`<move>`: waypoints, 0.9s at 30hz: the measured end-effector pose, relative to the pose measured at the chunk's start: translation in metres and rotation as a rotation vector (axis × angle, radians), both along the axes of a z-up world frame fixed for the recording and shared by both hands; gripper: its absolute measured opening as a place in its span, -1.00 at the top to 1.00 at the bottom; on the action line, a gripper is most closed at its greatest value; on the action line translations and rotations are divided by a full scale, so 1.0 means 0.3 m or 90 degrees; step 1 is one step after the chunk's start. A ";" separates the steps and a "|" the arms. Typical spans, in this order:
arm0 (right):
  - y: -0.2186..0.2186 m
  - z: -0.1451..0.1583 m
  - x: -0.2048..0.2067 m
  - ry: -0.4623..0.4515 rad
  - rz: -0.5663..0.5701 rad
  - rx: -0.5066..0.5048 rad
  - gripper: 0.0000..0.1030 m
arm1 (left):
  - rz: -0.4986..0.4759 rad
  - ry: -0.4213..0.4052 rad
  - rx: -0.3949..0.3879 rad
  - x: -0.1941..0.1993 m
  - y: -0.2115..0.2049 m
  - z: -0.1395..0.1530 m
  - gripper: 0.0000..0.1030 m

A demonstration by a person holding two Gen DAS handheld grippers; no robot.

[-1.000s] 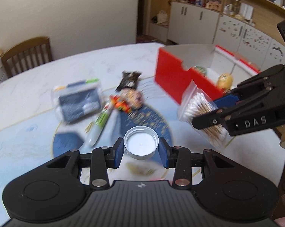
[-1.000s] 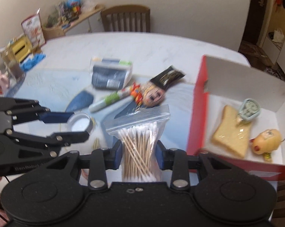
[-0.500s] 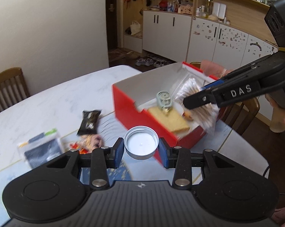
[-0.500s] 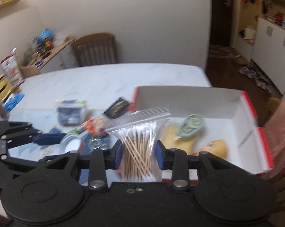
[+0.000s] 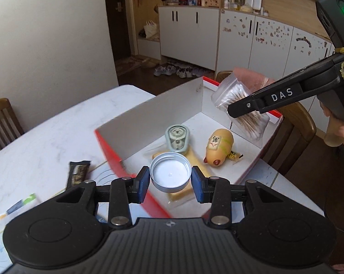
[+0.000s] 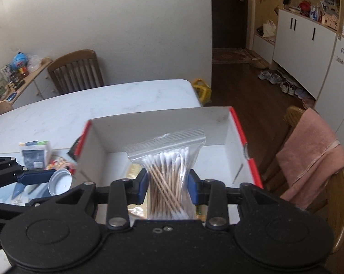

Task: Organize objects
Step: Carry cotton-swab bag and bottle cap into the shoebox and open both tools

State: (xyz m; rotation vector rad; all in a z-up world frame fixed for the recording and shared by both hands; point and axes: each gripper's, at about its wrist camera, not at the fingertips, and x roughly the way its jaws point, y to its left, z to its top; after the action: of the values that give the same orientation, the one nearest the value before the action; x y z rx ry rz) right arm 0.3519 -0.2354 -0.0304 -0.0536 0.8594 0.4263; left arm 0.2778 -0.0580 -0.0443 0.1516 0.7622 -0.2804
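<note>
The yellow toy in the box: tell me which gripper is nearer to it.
Hard to call; the right looks slightly nearer. The right gripper, shut on the cotton swab bag, hangs above and just beyond the yellow toy. The left gripper, holding the metal lid, is over the box's near edge.

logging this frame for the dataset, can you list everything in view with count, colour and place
white metal jar lid: 1, white inside with silver rim, clamped in the left tongs over the box's near edge
clear zip bag of cotton swabs: 1, white tips on tan sticks, clamped in the right tongs above the box
red cardboard box with white inside: 1, open, on the table
pale green tape dispenser: 1, in the box
tan slice-shaped toy: 1, in the box, partly hidden by the lid
yellow egg-shaped figure: 1, in the box
dark snack wrapper: 1, on the table left of the box
white marble table: 1
pink towel: 1, over a wooden chair
left tongs: black, blue pads
right tongs: black, blue pads
</note>
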 end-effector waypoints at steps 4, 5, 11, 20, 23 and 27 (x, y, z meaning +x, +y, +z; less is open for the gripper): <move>-0.019 -0.028 0.053 0.014 -0.002 -0.005 0.32 | -0.005 0.018 0.015 0.061 -0.057 -0.029 0.27; -0.018 -0.038 0.066 0.018 0.000 -0.007 0.32 | -0.007 0.021 0.021 0.075 -0.070 -0.037 0.27; -0.004 -0.098 0.140 0.053 0.002 -0.017 0.32 | -0.014 0.054 0.063 0.167 -0.134 -0.095 0.27; 0.033 -0.183 0.238 0.087 0.004 -0.047 0.31 | 0.021 0.142 0.087 0.285 -0.151 -0.190 0.27; 0.040 -0.206 0.252 0.099 0.009 -0.059 0.31 | 0.025 0.167 0.088 0.306 -0.156 -0.214 0.27; 0.042 -0.236 0.260 0.110 0.009 -0.072 0.31 | 0.030 0.193 0.087 0.326 -0.159 -0.234 0.27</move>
State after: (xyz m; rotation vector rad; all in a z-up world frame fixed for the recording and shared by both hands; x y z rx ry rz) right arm 0.4299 -0.2229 -0.1012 -0.1292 1.0536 0.3995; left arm 0.3757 -0.1057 -0.1144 0.2225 1.0859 -0.2090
